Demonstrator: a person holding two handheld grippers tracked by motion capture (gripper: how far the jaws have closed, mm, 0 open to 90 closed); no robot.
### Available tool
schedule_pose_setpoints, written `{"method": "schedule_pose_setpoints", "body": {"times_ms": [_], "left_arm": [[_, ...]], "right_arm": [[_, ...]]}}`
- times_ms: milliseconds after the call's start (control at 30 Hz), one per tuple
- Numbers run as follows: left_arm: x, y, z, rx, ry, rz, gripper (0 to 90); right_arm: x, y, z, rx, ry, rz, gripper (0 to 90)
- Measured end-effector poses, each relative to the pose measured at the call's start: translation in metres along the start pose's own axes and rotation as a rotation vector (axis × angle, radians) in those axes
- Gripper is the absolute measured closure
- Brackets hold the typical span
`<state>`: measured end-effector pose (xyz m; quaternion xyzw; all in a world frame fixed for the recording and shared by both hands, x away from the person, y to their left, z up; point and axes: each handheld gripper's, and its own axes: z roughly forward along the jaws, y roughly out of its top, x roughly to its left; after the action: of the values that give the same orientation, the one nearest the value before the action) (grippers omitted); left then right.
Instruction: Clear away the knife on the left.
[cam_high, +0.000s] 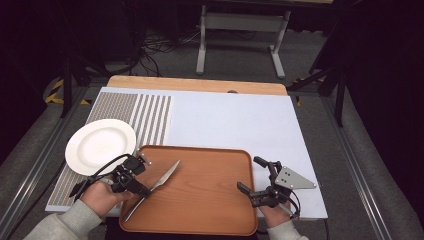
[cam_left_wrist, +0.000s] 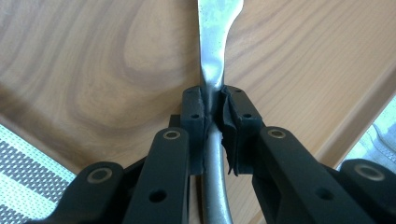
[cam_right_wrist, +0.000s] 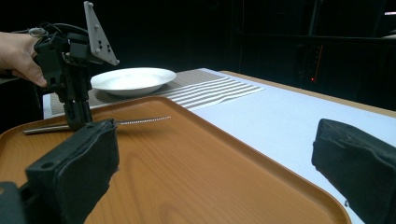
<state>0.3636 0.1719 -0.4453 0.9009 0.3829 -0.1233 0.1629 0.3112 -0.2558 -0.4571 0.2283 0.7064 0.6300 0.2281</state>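
- The left gripper (cam_high: 141, 189) is clamped on a knife (cam_high: 159, 185); in the left gripper view its pads (cam_left_wrist: 194, 112) pinch the narrow neck where handle meets blade.
- The knife lies slanted over the left part of the wooden tray (cam_high: 210, 200), blade toward the middle of the tray, handle toward its near left corner.
- The right gripper (cam_high: 254, 180) is at the tray's right edge, its jaws spread wide with nothing between them.
- A white plate (cam_high: 100, 145) sits on the striped mat (cam_high: 150, 117), just left of the tray.
- Tray and mat rest on a pale sheet (cam_high: 240, 120) over the table.
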Motion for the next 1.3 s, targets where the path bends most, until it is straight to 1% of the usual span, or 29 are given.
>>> {"method": "schedule_pose_setpoints", "body": {"times_ms": [100,133,200,433,567,600,633,667,700,733,767,800,833,867,900,933,967,1000,1033,1067,1100,1133,1167,1200,1233,1267,1300], "left_arm": [[0.0,0.0,0.001,0.007,0.0,0.001,79.8],[0.0,0.0,0.001,0.007,-0.003,-0.004,79.8],[0.0,0.001,0.002,0.01,0.004,-0.002,79.7],[-0.001,0.002,0.002,0.019,0.008,-0.006,79.5],[-0.001,0.002,0.002,0.017,0.013,0.001,78.6],[-0.002,0.001,0.002,0.009,0.021,0.0,78.6],[-0.002,0.001,0.002,0.006,0.035,0.008,77.8],[-0.003,0.001,0.001,0.004,0.037,0.019,77.1],[-0.005,0.001,0.001,0.004,0.048,0.037,75.4],[-0.005,0.001,0.001,0.004,0.048,0.037,71.8],[-0.005,0.001,0.0,-0.001,0.055,0.05,71.8],[-0.006,0.0,-0.002,-0.012,0.051,0.063,63.2],[-0.006,0.0,-0.002,-0.012,0.051,0.063,58.7],[-0.007,0.0,-0.002,-0.028,0.046,0.077,58.7],[-0.008,0.0,-0.004,-0.042,0.048,0.101,47.4],[-0.008,0.0,-0.004,-0.042,0.048,0.101,45.4],[-0.009,0.0,-0.005,-0.045,0.044,0.118,44.2],[-0.01,0.0,-0.006,-0.043,0.039,0.126,44.2],[-0.015,0.0,-0.008,-0.043,0.04,0.161,46.5],[-0.015,0.0,-0.008,-0.043,0.04,0.161,46.4],[-0.02,0.0,-0.009,-0.06,0.063,0.201,46.8],[-0.02,0.0,-0.009,-0.06,0.063,0.201,47.3],[-0.026,0.0,-0.009,-0.06,0.092,0.239,49.5],[-0.026,0.0,-0.009,-0.06,0.092,0.239,54.7],[-0.029,0.0,-0.009,-0.066,0.106,0.269,54.7],[-0.03,0.001,-0.009,-0.059,0.097,0.272,62.3],[-0.031,0.001,-0.009,-0.052,0.089,0.284,72.1]], "right_arm": [[0.0,0.0,0.0,0.0,0.001,0.0,1.4],[0.0,0.0,0.0,0.0,0.001,0.002,1.4],[0.0,0.0,0.0,0.002,0.001,0.003,1.4],[0.0,0.0,0.0,0.001,0.003,0.005,1.4],[0.0,0.0,0.0,-0.004,0.005,0.005,1.4],[0.0,0.0,0.0,-0.003,0.005,0.005,1.4],[0.0,0.0,0.0,-0.002,0.005,0.007,1.4],[0.0,0.0,0.0,-0.002,0.006,0.007,1.4],[0.0,0.0,0.0,-0.003,0.008,0.008,1.4],[0.0,0.0,0.0,-0.003,0.008,0.008,1.4],[0.0,0.0,0.0,-0.003,0.008,0.008,1.4],[0.0,0.0,0.0,-0.003,0.009,0.007,1.4],[0.0,0.0,0.0,-0.003,0.009,0.007,1.4],[0.0,0.0,0.0,-0.004,0.009,0.008,1.4],[0.0,0.0,0.0,-0.004,0.01,0.006,1.4],[0.0,0.0,0.0,-0.004,0.01,0.006,1.4],[0.0,0.0,0.0,-0.005,0.011,0.006,1.4],[0.0,0.0,0.0,-0.005,0.011,0.006,1.4],[0.0,0.0,0.0,-0.006,0.01,0.005,1.4],[0.0,0.0,0.0,-0.006,0.011,0.005,1.4],[0.0,0.0,0.0,-0.006,0.011,0.005,1.4],[0.0,0.0,0.0,-0.005,0.011,0.005,1.4],[0.0,0.0,0.0,-0.005,0.01,0.005,1.4],[0.0,0.0,0.0,-0.005,0.01,0.005,1.4],[0.0,0.0,0.0,-0.005,0.01,0.004,1.4],[0.0,0.001,0.0,-0.007,0.01,0.002,1.4],[0.0,0.001,0.0,-0.01,0.01,0.001,1.4]]}}
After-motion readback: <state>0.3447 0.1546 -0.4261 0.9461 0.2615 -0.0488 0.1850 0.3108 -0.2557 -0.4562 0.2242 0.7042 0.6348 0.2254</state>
